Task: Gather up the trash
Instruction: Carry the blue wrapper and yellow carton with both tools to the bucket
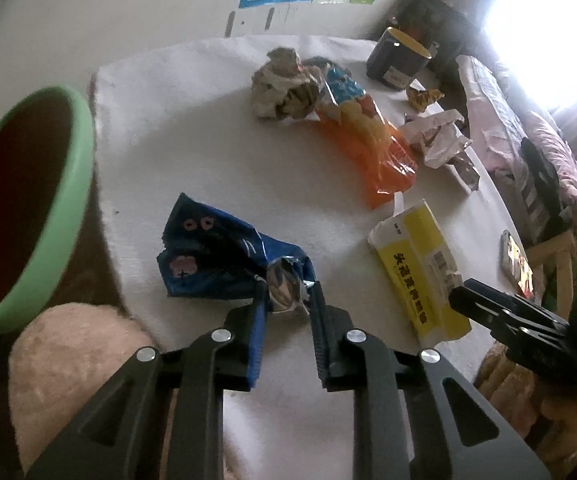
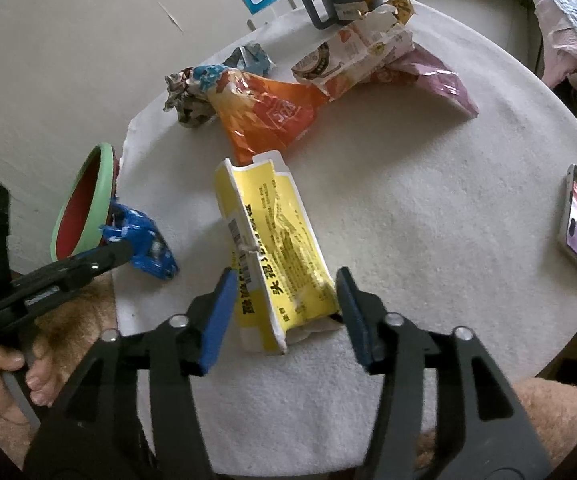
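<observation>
I see the white surface [image 2: 428, 208] with trash all over it. The green bin [image 1: 68, 184] waits at its left edge. The yellow pack [image 2: 276, 248] lies in front of me, flat, light and crinkly. My right tongs [image 2: 286, 308] stand wide around its near end, not pinching yet. I think the edge is the best spot to grab. My left tongs [image 1: 286, 300] pinch the blue wrapper [image 1: 216, 256] by its shiny torn end. It is thin, soft and slippery, I think.
</observation>
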